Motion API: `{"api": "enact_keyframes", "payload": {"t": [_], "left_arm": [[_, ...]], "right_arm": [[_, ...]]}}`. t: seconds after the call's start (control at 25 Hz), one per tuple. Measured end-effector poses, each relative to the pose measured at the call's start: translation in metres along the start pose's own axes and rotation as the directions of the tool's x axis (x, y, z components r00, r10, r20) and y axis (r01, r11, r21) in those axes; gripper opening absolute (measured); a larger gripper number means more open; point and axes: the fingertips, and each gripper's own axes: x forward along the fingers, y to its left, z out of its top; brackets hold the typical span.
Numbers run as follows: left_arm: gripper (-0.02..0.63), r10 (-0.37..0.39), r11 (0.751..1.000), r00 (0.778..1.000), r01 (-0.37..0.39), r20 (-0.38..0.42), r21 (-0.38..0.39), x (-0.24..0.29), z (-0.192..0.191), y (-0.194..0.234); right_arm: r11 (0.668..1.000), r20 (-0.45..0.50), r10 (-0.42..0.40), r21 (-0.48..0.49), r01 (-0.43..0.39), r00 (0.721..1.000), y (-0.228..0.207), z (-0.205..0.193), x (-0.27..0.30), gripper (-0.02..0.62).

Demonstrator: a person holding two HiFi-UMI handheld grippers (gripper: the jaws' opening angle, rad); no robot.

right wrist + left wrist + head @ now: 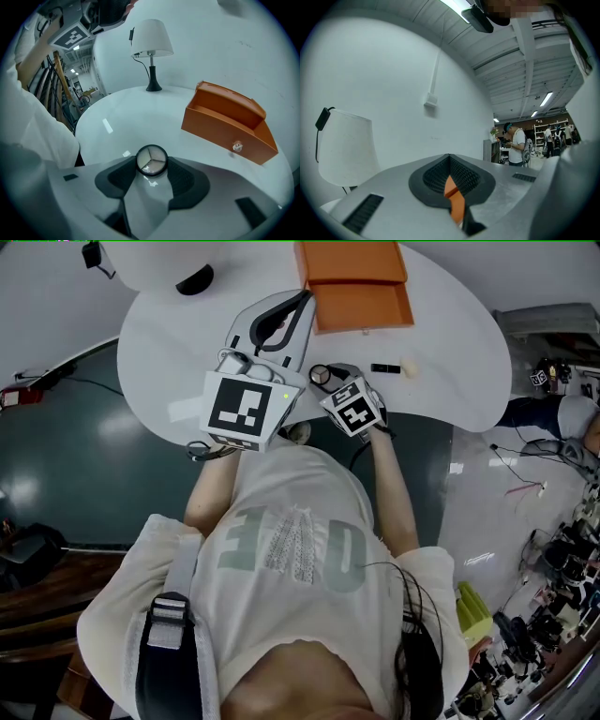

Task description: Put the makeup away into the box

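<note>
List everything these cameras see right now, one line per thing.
table: 1, white, rounded, under all the items
box: 1, orange, lid open, far side of table
lamp: 1, white shade on black base, far left of table
round compact: 1, black-rimmed, near side of table
small stick: 1, black, on table right of the compact
small lump: 1, cream, just right of the stick
bystanders: several, distant, background of left gripper view
shirt: 1, white, on the person, bottom of head view
left gripper: 1, grey, raised beside the box, jaws together
right gripper: 1, grey, tilted down, jaws closed on the compact's rim
</note>
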Motion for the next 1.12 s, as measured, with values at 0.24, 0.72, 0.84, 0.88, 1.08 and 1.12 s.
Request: {"api": "enact_keyframes", "payload": {"t": [0.24,0.72,0.84,0.88,1.08,1.12], "left_arm": [[0.006,0.001,1.000,1.000,-0.001,0.002,0.012,0.001,0.003,0.003],[0.006,0.010,1.000,1.000,-0.010,0.013,0.009,0.007,0.006,0.009],[0.006,0.007,1.000,1.000,-0.007,0.010,0.010,0.009,0.005,0.010],[0.006,0.005,1.000,1.000,-0.005,0.007,0.009,0.009,0.005,0.010],[0.006,0.005,1.000,1.000,-0.005,-0.005,0.007,0.011,0.000,0.012],[0.006,0.009,1.000,1.000,-0.009,-0.008,0.004,0.012,-0.001,0.013]], "right_arm": [[0.997,0.214,-0.062,0.054,0.051,0.975,-0.013,0.065,-0.045,0.218],[0.960,0.791,-0.269,0.265,0.089,0.550,-0.035,0.193,-0.231,0.218],[0.960,0.801,-0.275,0.261,0.104,0.531,-0.036,0.192,-0.236,0.218],[0.959,0.797,-0.280,0.263,0.110,0.535,-0.038,0.191,-0.235,0.218],[0.939,0.721,-0.338,0.300,0.167,0.605,-0.055,0.184,-0.218,0.218],[0.935,0.686,-0.347,0.309,0.176,0.639,-0.061,0.182,-0.208,0.218]]}}
